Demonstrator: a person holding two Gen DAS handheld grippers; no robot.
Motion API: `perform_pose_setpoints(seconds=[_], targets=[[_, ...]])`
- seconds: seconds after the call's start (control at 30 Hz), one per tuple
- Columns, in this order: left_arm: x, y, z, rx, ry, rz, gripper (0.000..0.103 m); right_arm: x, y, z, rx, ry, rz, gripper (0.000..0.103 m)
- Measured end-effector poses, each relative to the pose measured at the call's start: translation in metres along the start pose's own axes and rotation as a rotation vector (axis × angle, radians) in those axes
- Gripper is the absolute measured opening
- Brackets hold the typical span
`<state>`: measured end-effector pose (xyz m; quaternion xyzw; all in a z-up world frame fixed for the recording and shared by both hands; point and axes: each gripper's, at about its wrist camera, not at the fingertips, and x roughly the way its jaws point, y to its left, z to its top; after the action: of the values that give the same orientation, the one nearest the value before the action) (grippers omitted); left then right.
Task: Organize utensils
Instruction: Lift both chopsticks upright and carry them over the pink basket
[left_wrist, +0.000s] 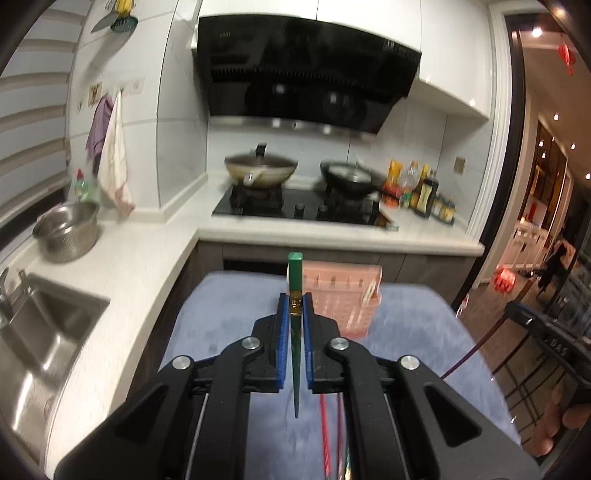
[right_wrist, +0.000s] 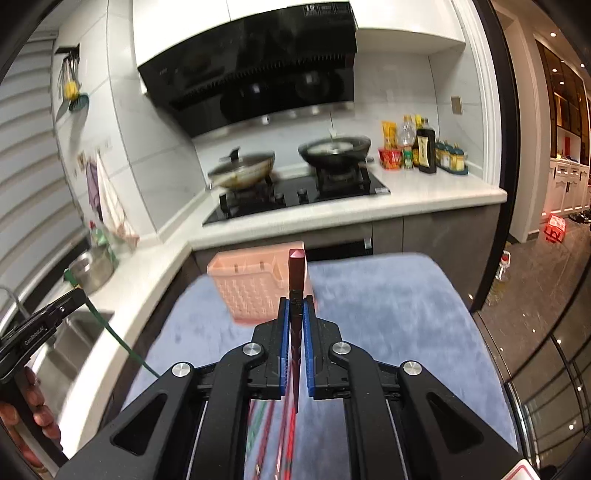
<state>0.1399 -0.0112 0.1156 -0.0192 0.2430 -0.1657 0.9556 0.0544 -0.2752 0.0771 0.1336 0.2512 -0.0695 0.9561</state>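
My left gripper (left_wrist: 295, 303) is shut on a green chopstick (left_wrist: 295, 277) that points up and away, held above the blue-grey cloth (left_wrist: 413, 332). My right gripper (right_wrist: 295, 307) is shut on a dark red chopstick (right_wrist: 296, 273), also raised. A pink slotted utensil basket (left_wrist: 343, 295) stands on the cloth at its far edge, just beyond both gripped sticks; it also shows in the right wrist view (right_wrist: 251, 284). More red and green chopsticks (left_wrist: 332, 435) lie on the cloth under the grippers. The left gripper with its green stick shows at the left of the right wrist view (right_wrist: 77, 295).
Behind the cloth runs a white counter (left_wrist: 332, 230) with a black hob, two woks (left_wrist: 260, 168) and condiment bottles (left_wrist: 421, 188). A steel colander (left_wrist: 68, 230) and a sink (left_wrist: 40, 332) are at the left. An open doorway (left_wrist: 546, 221) is at the right.
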Motion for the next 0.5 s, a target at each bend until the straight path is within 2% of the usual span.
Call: perform_pose_setpoints(seconds=[0.37, 0.5], targets=[[0.051, -0.03, 0.122, 0.049, -0.234, 0.006, 0.007, 0.077, 0.023, 0.115, 0.065, -0.112, 0.079, 0.007], [0.081, -0.034, 0.143, 0.056, -0.251, 0.003, 0.007, 0.106, 0.034, 0.139, 0.071, -0.138, 0.085, 0.007]])
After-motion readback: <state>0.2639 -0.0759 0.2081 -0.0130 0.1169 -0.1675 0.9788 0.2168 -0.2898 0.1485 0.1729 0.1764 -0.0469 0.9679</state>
